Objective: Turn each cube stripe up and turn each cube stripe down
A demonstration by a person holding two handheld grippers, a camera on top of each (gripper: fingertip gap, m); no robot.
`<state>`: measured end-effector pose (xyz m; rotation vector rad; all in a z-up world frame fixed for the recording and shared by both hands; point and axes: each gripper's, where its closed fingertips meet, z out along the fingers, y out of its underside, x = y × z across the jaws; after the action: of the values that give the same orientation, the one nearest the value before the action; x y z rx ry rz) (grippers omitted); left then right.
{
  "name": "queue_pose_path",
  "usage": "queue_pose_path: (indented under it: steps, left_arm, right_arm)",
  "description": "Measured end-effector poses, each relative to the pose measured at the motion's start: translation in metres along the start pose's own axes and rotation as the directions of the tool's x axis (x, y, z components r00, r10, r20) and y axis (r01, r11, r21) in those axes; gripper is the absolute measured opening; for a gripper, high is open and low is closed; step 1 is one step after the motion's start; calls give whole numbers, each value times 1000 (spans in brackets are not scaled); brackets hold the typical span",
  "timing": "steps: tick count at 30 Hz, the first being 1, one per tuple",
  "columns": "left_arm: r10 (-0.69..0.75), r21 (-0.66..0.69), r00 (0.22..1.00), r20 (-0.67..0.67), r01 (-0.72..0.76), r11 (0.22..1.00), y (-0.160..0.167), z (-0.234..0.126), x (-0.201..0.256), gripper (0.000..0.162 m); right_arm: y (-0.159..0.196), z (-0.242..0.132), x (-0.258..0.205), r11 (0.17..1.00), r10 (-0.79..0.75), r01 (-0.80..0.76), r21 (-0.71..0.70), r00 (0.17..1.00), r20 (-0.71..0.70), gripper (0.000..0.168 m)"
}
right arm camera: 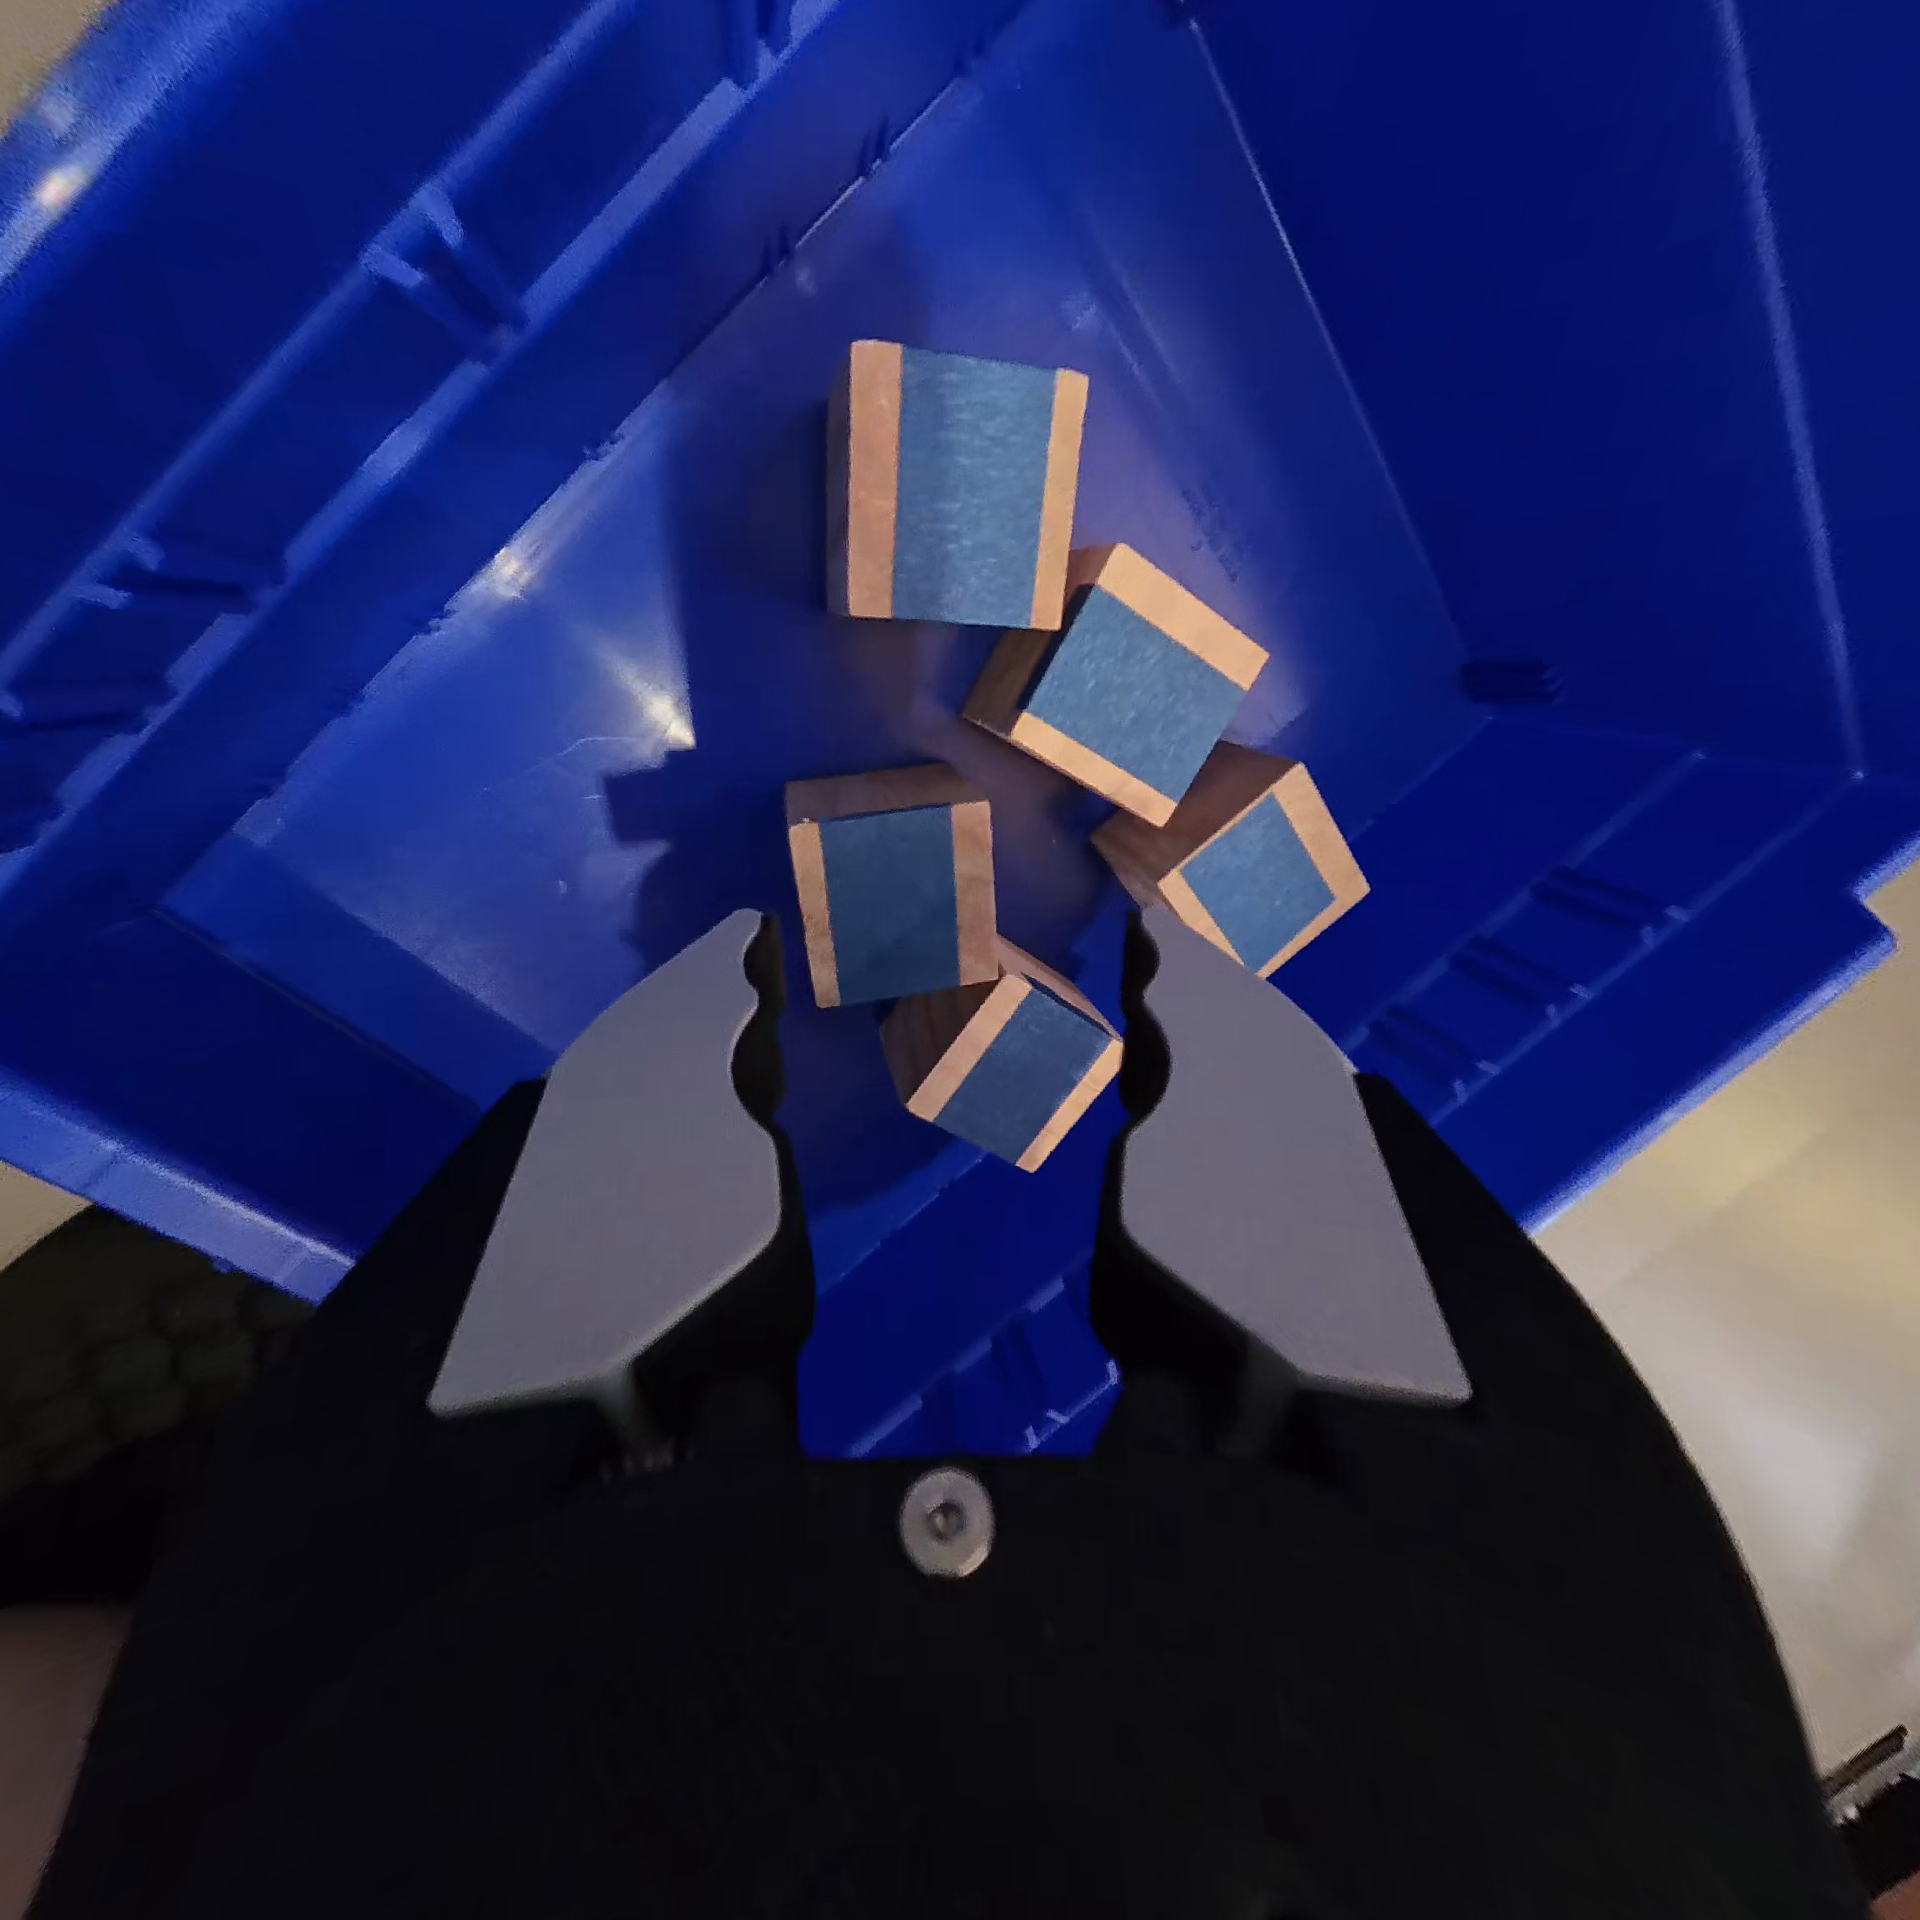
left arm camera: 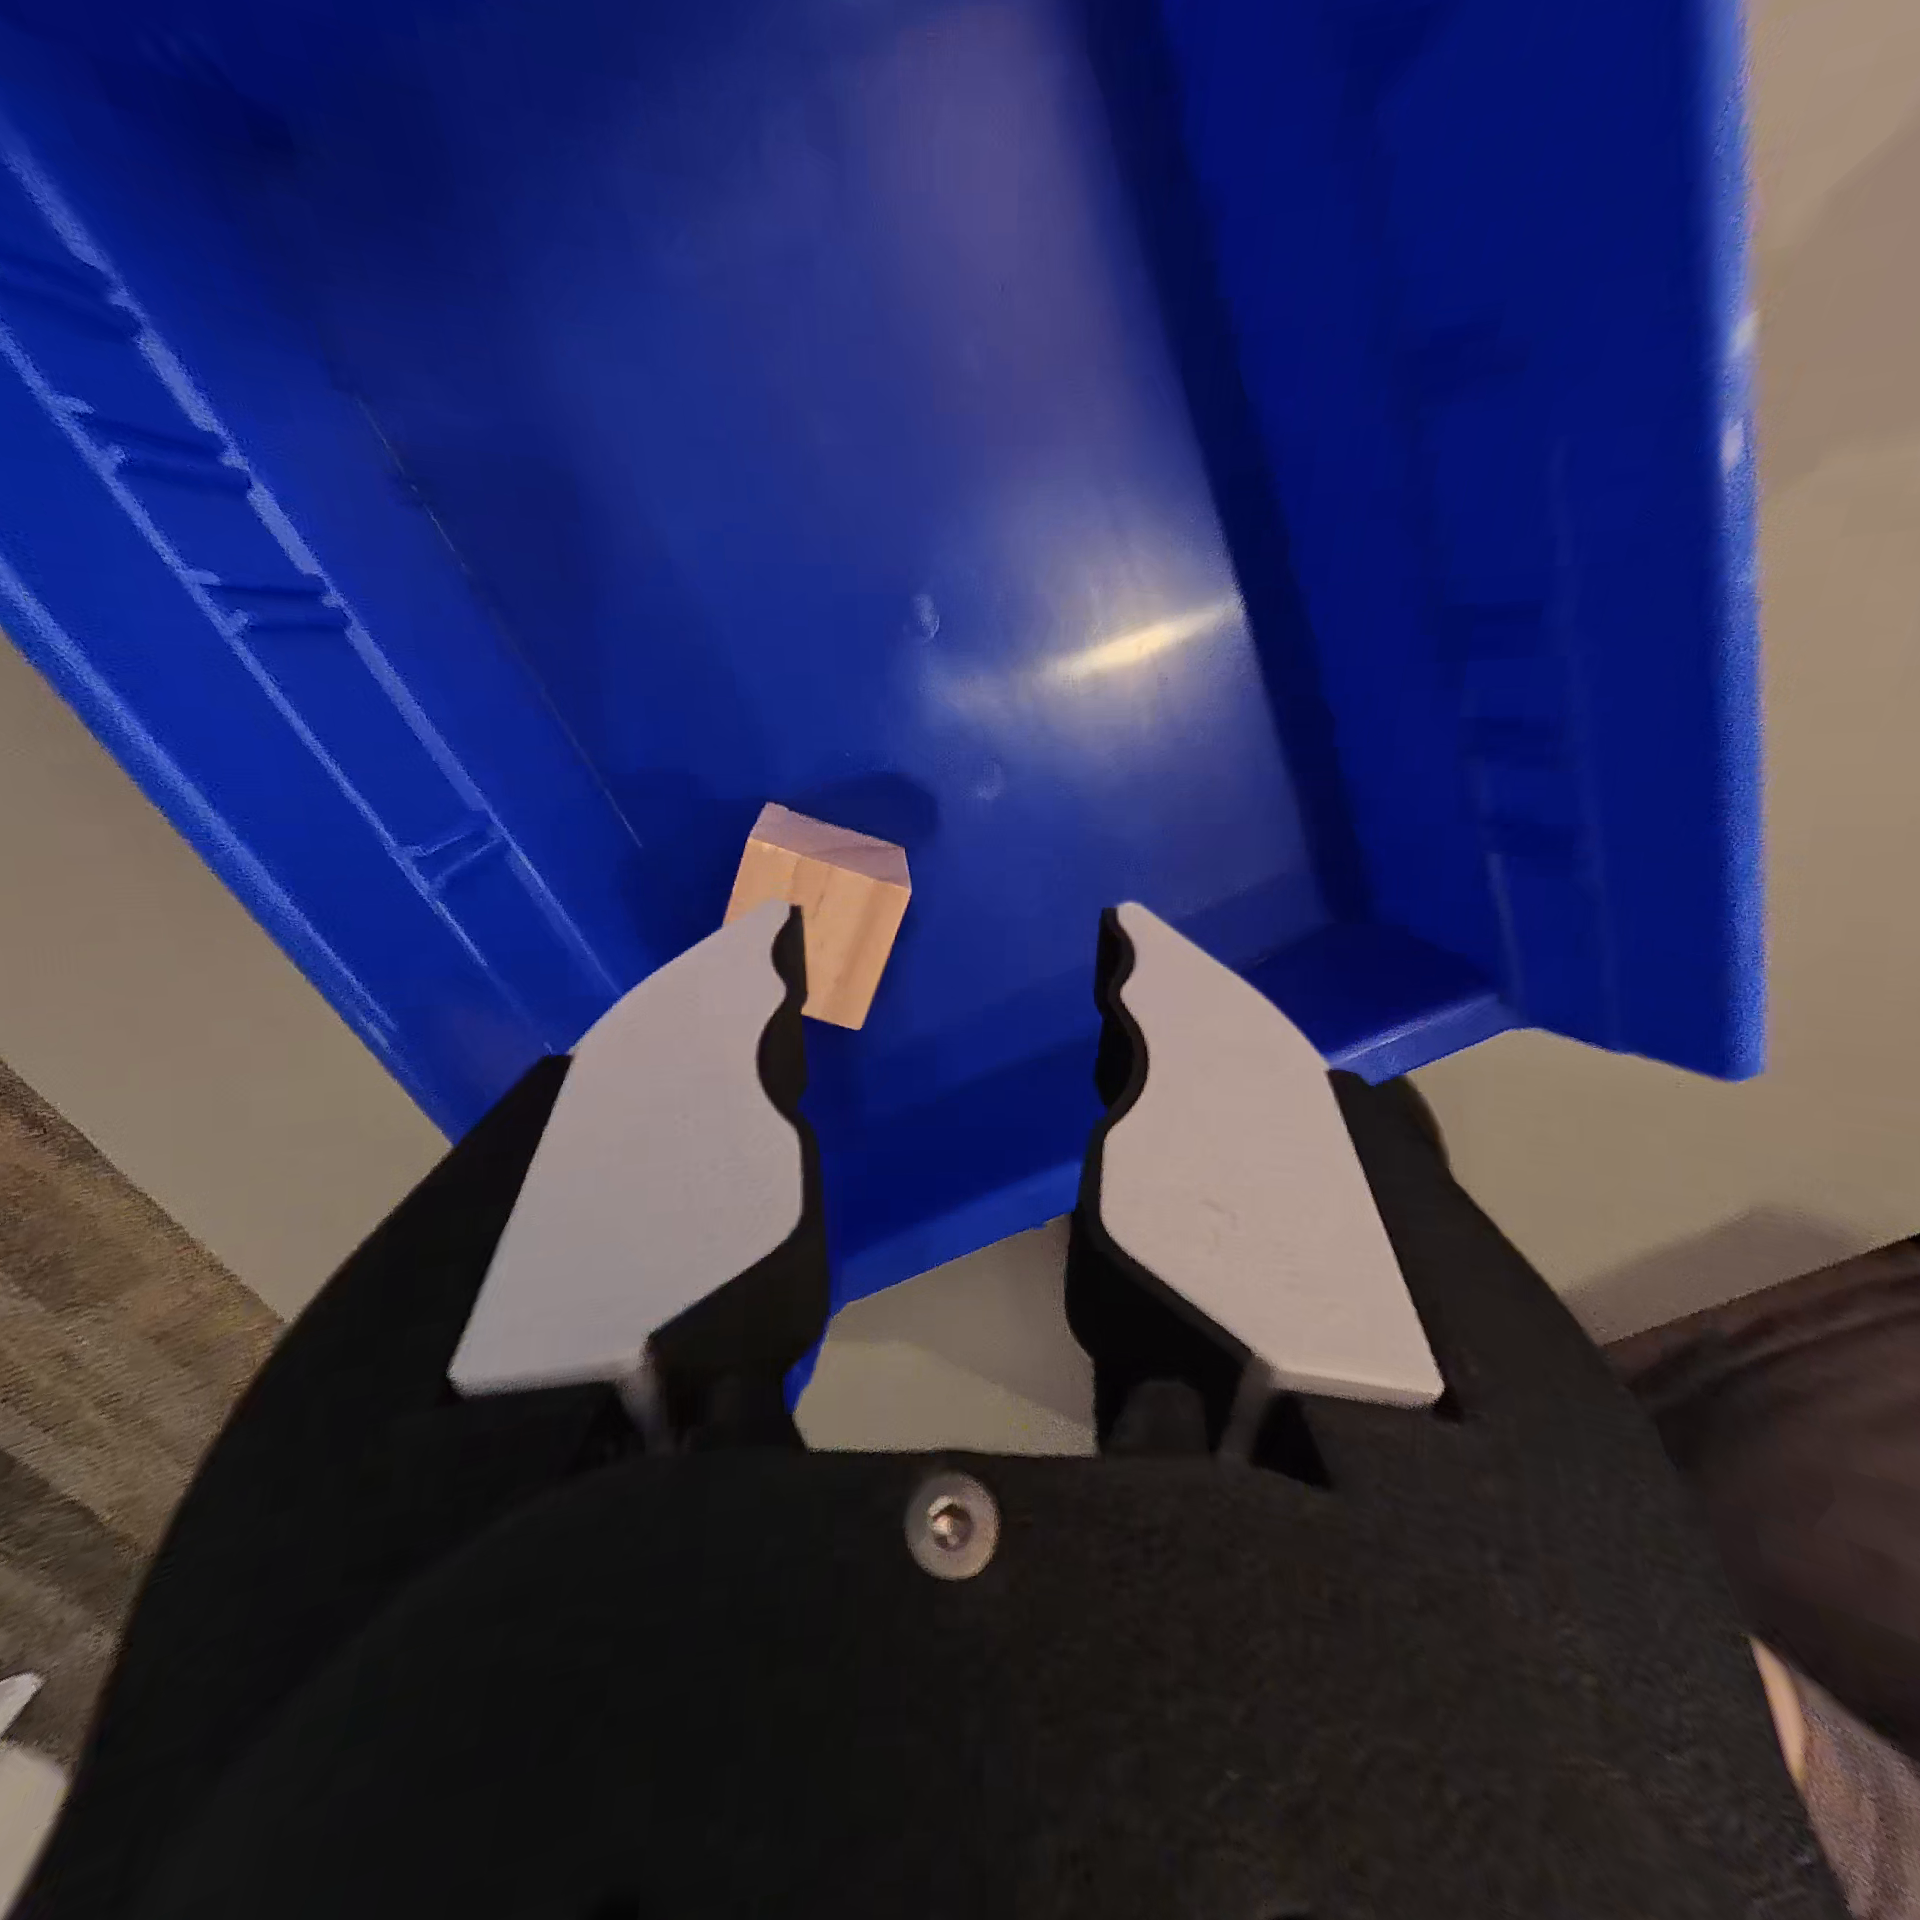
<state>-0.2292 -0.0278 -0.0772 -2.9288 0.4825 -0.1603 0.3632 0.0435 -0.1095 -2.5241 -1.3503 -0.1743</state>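
In the left wrist view one plain wooden cube (left arm camera: pixel 831 914) lies on the floor of a blue bin (left arm camera: pixel 727 468), no stripe showing. My left gripper (left arm camera: pixel 948 914) hovers open above the bin's near end; its left fingertip overlaps the cube's left edge. In the right wrist view several wooden cubes lie clustered in a blue bin (right arm camera: pixel 468 727), each with a blue tape stripe facing up: a far cube (right arm camera: pixel 956 483), a right cube (right arm camera: pixel 1122 686), a near cube (right arm camera: pixel 1008 1060). My right gripper (right arm camera: pixel 948 925) is open and empty above the nearest cubes.
The bins rest on a pale tabletop (left arm camera: pixel 125 935). Carpeted floor (left arm camera: pixel 94 1299) shows at the lower left of the left wrist view. The bin walls (right arm camera: pixel 260 364) rise around the cubes.
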Motion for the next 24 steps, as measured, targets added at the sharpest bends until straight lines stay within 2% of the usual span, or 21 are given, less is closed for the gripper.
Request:
queue_pose_path:
  steps: [4,8,12,24]
  left_arm:
    - [112,-62,992,49,-109,992,9,10,-10,57]
    - [164,-127,982,90,-152,980,13,23,-18,60]
    - [168,-241,978,121,-135,961,25,37,-28,60]
    - [186,-295,977,103,-149,944,26,54,-30,56]
  right_arm:
    - [-2,-4,-1,1000,-4,3,24,1000,6,65]
    - [2,-4,-5,1000,-13,14,-6,1000,11,65]
    - [0,-6,-7,1000,-22,22,-6,1000,8,65]
    - [-1,-5,-12,999,-39,39,-12,999,24,65]
